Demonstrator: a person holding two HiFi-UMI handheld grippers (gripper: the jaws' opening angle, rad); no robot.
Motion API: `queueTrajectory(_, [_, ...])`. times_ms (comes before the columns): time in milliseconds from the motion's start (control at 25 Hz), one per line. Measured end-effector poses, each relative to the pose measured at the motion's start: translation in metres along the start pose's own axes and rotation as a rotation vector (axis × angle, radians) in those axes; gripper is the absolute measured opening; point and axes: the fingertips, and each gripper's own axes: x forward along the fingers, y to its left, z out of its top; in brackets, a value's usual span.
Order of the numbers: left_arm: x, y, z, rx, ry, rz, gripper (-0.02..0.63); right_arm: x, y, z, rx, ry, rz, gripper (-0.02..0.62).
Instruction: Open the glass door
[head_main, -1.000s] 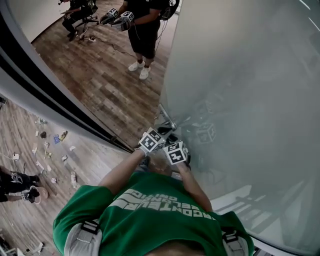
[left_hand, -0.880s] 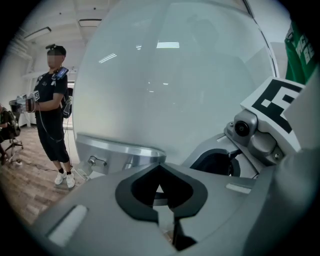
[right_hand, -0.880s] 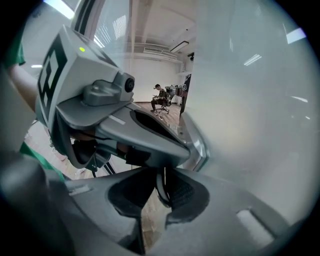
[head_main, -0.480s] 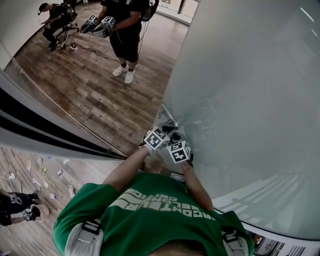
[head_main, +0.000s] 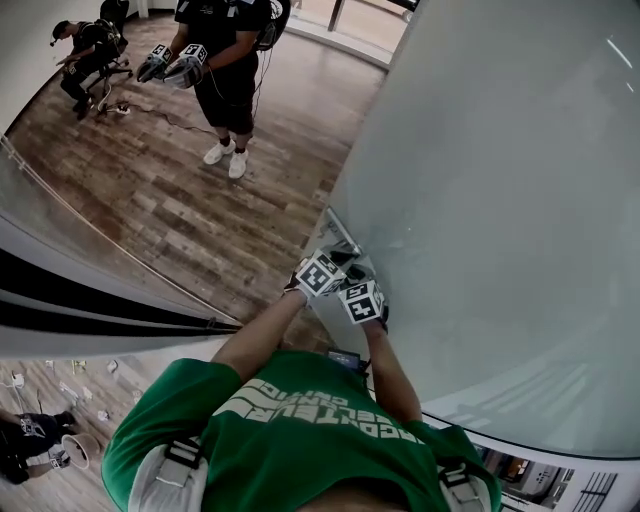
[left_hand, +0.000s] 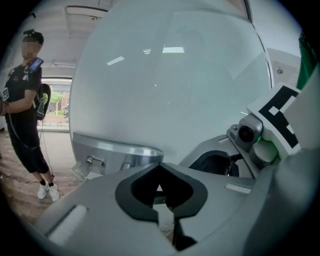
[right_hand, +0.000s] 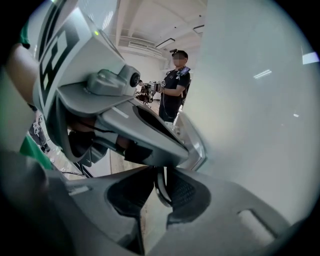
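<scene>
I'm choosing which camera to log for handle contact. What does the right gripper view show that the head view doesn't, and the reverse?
Only the right gripper view shows the right tool with its jaws closed on a thin metal strip, apparently the edge of the door handle. Only the head view shows that tool's marker cube from above, and the standing person's white shoes. Both views show the frosted glass door, the left tool close by the handle, and the standing person in black.
</scene>
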Motion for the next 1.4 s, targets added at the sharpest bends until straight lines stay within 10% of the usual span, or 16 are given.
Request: queueTrajectory(1400, [0.139,0.035,0.046,0.106,0.072,0.070,0.008,0.035,-0.130,-0.029,0.187,-0.056,-0.040,0.061])
